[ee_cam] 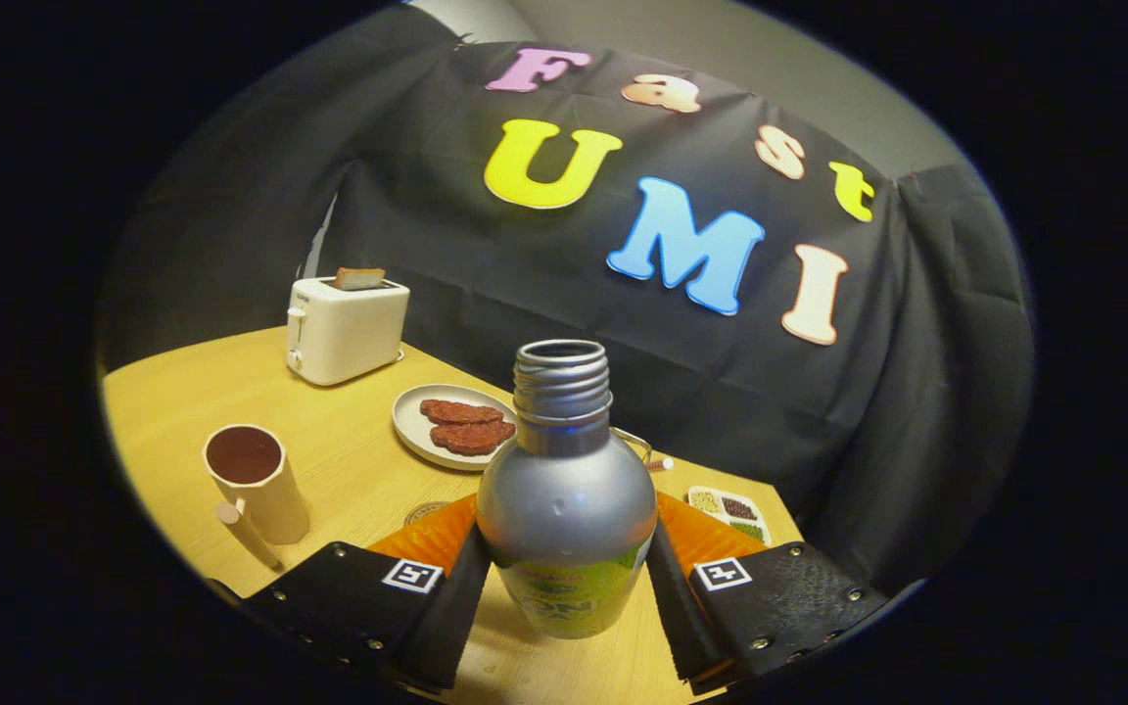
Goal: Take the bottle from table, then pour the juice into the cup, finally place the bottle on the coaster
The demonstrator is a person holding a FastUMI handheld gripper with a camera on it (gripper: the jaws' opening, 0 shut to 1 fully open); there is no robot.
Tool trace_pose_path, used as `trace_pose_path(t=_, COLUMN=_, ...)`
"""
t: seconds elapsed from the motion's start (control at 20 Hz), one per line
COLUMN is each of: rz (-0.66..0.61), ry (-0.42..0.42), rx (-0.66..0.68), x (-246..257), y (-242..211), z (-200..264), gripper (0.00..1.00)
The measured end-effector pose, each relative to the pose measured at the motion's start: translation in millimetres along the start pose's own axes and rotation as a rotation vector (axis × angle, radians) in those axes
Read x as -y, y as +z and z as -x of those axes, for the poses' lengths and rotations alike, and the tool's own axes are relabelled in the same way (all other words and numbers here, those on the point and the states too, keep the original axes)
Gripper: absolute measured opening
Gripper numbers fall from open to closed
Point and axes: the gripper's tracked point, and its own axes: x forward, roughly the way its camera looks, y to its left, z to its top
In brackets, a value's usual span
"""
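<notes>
A silver metal bottle (564, 490) with a green label and an open threaded neck stands upright between my fingers. My gripper (569, 587) is shut on the bottle, with both black pads pressed against its lower body. Its base seems to hang just above the wooden table (172, 392), though I cannot tell for sure. To the left of the fingers stands a beige cup (256, 485) with a handle and a dark inside. A round coaster (424, 511) peeks out just beyond the left finger, mostly hidden by it.
Beyond the bottle sits a plate (412, 421) holding reddish-brown patties. Farther back on the left a white toaster (347, 328) has a slice of bread in it. A small tray (732, 509) with compartments lies past the right finger, near the table's edge.
</notes>
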Motion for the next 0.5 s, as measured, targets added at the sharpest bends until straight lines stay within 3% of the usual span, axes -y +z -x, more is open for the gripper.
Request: trace_pose_path(t=0.5, rz=0.289, ry=0.077, rx=-0.010, x=-52.8, y=23.8, z=-3.6, gripper=0.79)
